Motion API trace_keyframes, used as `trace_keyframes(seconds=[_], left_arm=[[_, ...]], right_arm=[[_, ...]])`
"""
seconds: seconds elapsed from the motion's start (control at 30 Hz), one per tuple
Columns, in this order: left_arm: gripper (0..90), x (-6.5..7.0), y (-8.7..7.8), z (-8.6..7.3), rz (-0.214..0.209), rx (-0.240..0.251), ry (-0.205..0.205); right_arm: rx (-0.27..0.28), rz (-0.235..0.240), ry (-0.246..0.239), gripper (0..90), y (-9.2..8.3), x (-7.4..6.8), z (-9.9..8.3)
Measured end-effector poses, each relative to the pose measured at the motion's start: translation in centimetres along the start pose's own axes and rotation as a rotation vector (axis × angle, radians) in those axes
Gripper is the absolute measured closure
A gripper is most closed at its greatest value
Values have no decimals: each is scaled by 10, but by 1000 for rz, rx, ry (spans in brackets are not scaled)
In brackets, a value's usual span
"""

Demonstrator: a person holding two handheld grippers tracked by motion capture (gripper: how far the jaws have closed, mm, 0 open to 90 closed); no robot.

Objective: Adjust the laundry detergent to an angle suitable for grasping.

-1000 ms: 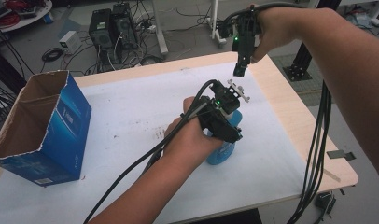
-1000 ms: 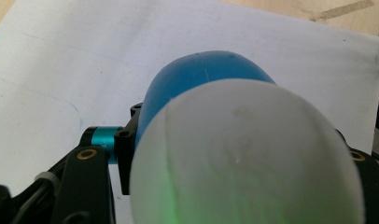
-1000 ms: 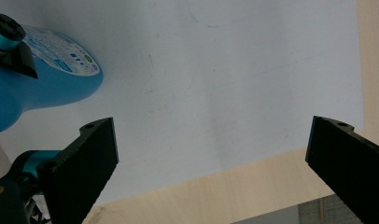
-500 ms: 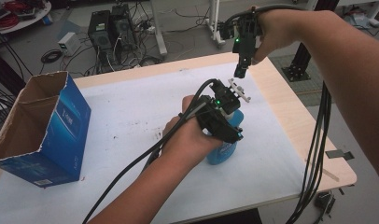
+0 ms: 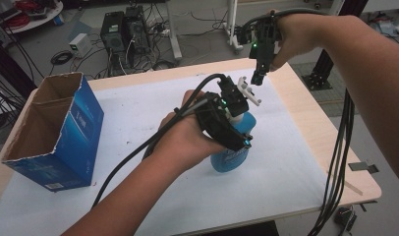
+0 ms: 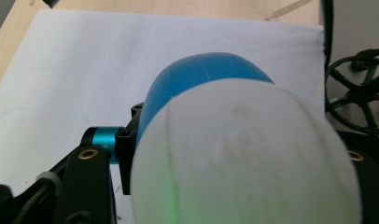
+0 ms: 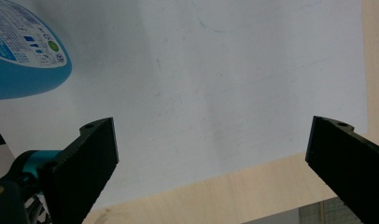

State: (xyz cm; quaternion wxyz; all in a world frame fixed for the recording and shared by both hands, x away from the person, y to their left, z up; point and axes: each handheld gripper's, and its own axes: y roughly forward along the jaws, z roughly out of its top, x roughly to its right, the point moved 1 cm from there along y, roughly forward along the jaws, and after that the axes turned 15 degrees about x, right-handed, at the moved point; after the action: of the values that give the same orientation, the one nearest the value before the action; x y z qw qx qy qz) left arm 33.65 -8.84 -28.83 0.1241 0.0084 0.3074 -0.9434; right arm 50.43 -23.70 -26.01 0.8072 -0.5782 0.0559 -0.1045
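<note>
Table [image 5: 305,128]: carrying a white sheet and an open blue box [image 5: 65,137].
Spray bottle [image 5: 234,147]: standing upright mid-table.
Left gripper [image 5: 227,123]: clamping the bottle's neck.
Right gripper [image 5: 259,78]: hovering above, jaws gaping, holding nothing.

The spray bottle [image 5: 235,147] stands mid-table [image 5: 296,162], the open box [image 5: 60,132] well left of it.

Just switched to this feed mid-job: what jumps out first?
The blue plastic spray bottle with a white trigger head, mid-table on the white sheet, clamped at its neck by the left claw. Above it, the right claw hangs open over the nozzle. At the table's left edge stands an open blue cardboard box.
</note>
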Motion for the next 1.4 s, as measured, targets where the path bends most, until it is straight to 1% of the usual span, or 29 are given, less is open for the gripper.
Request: trace_keyframes(seconds=[0.03,0.07,0.1,0.13,0.17,0.2,0.27,0.3,0.33,0.43,0.5,0.53,0.57,0.67,0.7,0.73,0.8,0.83,0.87,0.93,1.0,1.03,1.07,1.1,1.17,1.27,1.3,1.33,1.4], left_arm=[[389,0,0,0,0,0,0],[389,-4,-9,0,-19,6,-6],[389,-4,-9,0,-19,6,-6],[389,-9,-17,0,-37,5,0],[389,-9,-17,0,-37,5,0],[389,-13,-26,0,-57,4,19],[389,-18,-35,-1,-81,1,36],[389,-18,-35,-1,-81,1,36],[389,-22,-42,-2,-102,0,37],[389,-31,-53,-5,-139,-7,46],[389,-36,-59,-8,-155,-10,44],[389,-39,-63,-9,-165,-12,52],[389,-39,-63,-9,-165,-12,52],[389,-48,-74,-16,-226,-33,78],[389,-48,-74,-16,-226,-33,78],[389,-52,-79,-19,-263,-49,91],[388,-55,-85,-23,-306,-64,120],[388,-55,-85,-23,-306,-64,120],[388,-56,-89,-25,-330,-70,138],[388,-57,-92,-28,-350,-72,146],[388,-58,-95,-30,-378,-69,167],[388,-58,-95,-30,-378,-69,167],[388,-60,-98,-34,-405,-63,184],[387,-60,-98,-34,-405,-63,184],[387,-63,-100,-39,-433,-50,192],[387,-64,-103,-44,-459,-38,231],[387,-64,-103,-44,-459,-38,231],[387,-64,-105,-47,-484,-34,262],[387,-65,-105,-52,-515,-20,283]], right_arm=[[-1,1,-2,17,0,-1,2],[-6,0,2,16,0,-3,3],[-5,2,-5,17,1,-4,5],[-7,3,-8,16,1,-5,6],[-11,1,-8,16,2,-7,8],[-13,1,-16,17,2,-9,9],[-13,4,-29,16,3,-11,12],[-13,4,-29,16,3,-11,12],[-17,5,-37,16,3,-15,15],[-19,6,-51,17,3,-19,18],[-22,7,-64,16,3,-22,19],[-23,8,-66,17,3,-24,20],[-25,7,-71,16,3,-25,20],[-31,7,-84,17,3,-30,21],[-28,10,-93,17,3,-31,22],[-32,11,-89,16,3,-33,22],[-30,12,-101,17,3,-35,22],[-30,12,-101,17,3,-35,22],[-32,11,-101,17,3,-37,22],[-35,14,-104,17,4,-38,23],[-39,15,-107,16,6,-39,23],[-39,15,-107,16,6,-39,23],[-38,17,-109,16,8,-41,24],[-40,22,-111,17,8,-42,24],[-39,19,-114,16,9,-44,25],[-31,24,-130,17,9,-47,28],[-32,23,-131,17,9,-49,28],[-32,24,-133,16,10,-51,29],[-39,25,-138,16,11,-53,29]])
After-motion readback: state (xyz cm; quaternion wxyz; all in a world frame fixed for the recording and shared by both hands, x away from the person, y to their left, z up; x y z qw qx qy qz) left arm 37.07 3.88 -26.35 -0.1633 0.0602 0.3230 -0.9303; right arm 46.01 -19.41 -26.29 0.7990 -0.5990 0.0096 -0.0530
